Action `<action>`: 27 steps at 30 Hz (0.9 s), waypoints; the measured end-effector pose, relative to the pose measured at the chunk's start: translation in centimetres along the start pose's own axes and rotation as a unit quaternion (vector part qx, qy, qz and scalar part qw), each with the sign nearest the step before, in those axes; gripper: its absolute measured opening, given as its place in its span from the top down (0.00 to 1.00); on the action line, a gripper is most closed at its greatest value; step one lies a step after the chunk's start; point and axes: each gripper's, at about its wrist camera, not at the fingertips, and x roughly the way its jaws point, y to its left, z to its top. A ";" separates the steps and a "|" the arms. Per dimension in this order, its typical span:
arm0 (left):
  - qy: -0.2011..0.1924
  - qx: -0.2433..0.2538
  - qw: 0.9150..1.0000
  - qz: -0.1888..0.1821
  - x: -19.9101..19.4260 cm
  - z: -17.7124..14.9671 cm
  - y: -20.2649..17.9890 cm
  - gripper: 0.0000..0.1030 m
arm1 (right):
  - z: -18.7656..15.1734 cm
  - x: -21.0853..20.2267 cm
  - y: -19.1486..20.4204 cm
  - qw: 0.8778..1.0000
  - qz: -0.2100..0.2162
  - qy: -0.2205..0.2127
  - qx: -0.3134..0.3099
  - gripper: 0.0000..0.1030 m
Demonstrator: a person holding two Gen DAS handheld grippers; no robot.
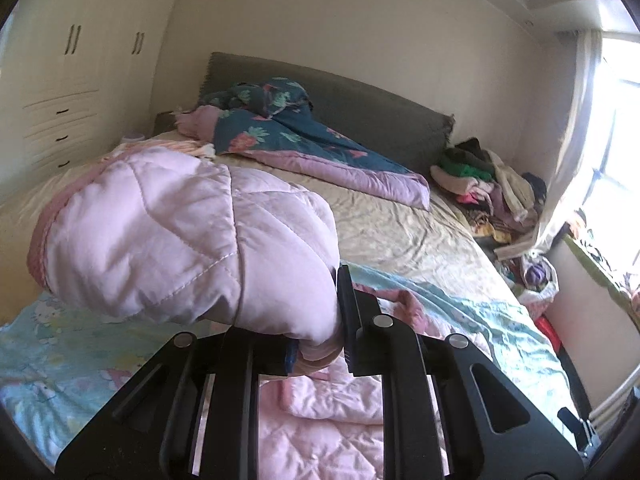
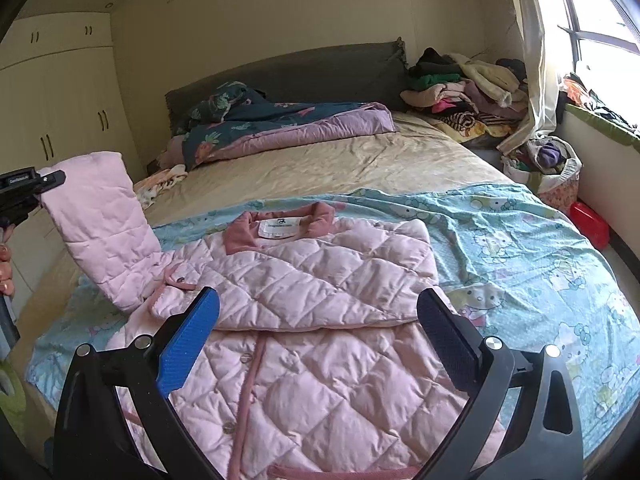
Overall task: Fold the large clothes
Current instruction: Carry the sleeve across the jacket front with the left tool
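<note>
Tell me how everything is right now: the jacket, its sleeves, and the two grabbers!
pink quilted jacket: spread flat on the bed.
one sleeve: lifted off the bed.
other sleeve: folded across the chest.
left gripper: shut on the lifted sleeve.
right gripper: open, holding nothing, above the jacket.
wardrobe doors: closed.

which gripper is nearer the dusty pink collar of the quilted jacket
Right. The open right gripper hovers over the pale pink quilted jacket, its dusty pink collar just ahead. The left gripper is off to the side, shut on the raised sleeve.
</note>
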 end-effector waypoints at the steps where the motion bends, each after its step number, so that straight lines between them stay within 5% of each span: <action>1: 0.003 0.005 1.000 -0.002 0.3 -0.3 -0.7 0.91 | -0.1 0.0 -0.3 1.000 -0.001 -0.001 0.002 0.04; 27: 0.076 0.112 0.990 -0.051 7.7 -7.5 -10.5 0.91 | -1.8 2.6 -6.0 0.998 -0.014 0.028 0.060 0.04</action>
